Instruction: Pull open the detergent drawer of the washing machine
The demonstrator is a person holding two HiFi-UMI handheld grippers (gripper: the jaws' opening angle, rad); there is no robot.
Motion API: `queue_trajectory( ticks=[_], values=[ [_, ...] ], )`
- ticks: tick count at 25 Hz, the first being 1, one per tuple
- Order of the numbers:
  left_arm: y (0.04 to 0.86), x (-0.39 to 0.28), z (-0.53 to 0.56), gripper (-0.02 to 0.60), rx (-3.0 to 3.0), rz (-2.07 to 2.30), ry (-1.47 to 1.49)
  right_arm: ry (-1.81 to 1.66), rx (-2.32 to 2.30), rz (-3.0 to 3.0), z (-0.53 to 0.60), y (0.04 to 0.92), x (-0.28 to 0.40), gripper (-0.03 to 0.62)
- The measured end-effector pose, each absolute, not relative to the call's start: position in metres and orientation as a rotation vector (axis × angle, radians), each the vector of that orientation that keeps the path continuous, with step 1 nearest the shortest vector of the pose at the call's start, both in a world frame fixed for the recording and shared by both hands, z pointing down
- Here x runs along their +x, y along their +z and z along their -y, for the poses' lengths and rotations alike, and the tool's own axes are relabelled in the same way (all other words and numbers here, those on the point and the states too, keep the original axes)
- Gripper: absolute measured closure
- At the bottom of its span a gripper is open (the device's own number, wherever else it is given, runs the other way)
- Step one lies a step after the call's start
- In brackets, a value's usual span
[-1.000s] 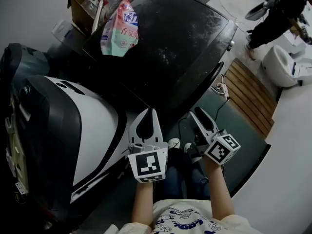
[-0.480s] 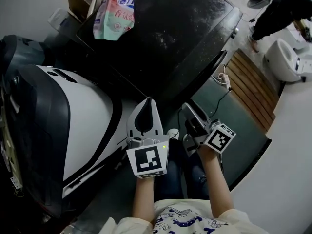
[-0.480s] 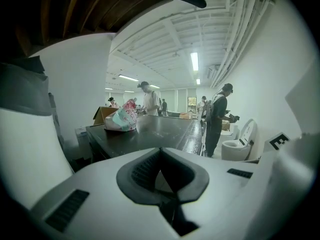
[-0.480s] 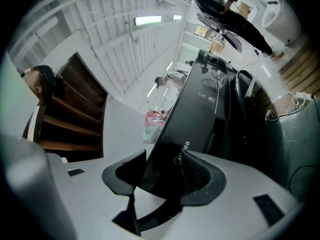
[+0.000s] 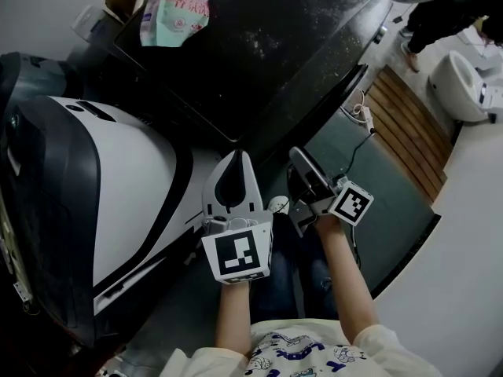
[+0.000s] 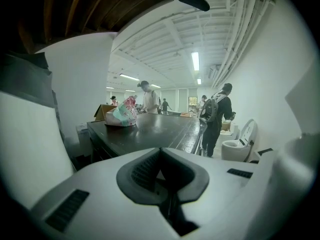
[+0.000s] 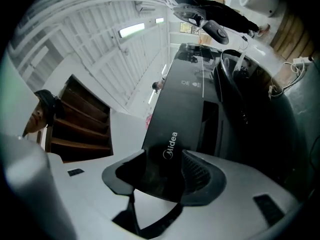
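The black washing machine [image 5: 267,45] fills the upper middle of the head view. Its dark front panel with the Midea logo [image 7: 170,144] lies straight ahead in the right gripper view, with a dark recess [image 7: 207,126] beside it; I cannot make out the drawer's edges. My right gripper [image 5: 299,163] [image 7: 162,171] hangs open just short of the machine's front, nothing between its pads. Beside it my left gripper [image 5: 233,157] [image 6: 161,154] points over the machine's top, its fingers closed together and empty.
A pink-green detergent bag [image 5: 174,6] [image 6: 122,116] and a cardboard box [image 6: 102,111] sit on the machine's far side. A white and black appliance [image 5: 118,179] stands close on the left. Right: wooden slats [image 5: 409,140], a power strip [image 5: 365,116], a toilet [image 5: 464,85], people [image 6: 220,114].
Both grippers have sunk in front of the machine. The right gripper has rolled, so its marker cube faces another way. Its jaws stay open.
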State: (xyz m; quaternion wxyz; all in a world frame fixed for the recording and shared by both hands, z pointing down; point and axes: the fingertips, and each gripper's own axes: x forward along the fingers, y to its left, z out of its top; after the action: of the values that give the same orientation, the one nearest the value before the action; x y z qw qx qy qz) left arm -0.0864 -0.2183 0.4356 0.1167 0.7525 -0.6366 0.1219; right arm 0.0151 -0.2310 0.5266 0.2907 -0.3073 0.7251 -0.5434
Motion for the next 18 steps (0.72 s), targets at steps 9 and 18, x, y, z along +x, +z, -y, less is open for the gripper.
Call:
queue_trajectory(
  ticks=[9,18],
  values=[
    [0.444,-0.085,0.215,0.568,2.183,1.881,0.312,-1.447,-0.762,-1.890,0.240,0.541,0.016,0.368],
    [0.453,-0.083,0.213,0.568,2.168,1.875,0.307,-1.444,-0.729,-1.842,0.242,0.554,0.022,0.352]
  ],
)
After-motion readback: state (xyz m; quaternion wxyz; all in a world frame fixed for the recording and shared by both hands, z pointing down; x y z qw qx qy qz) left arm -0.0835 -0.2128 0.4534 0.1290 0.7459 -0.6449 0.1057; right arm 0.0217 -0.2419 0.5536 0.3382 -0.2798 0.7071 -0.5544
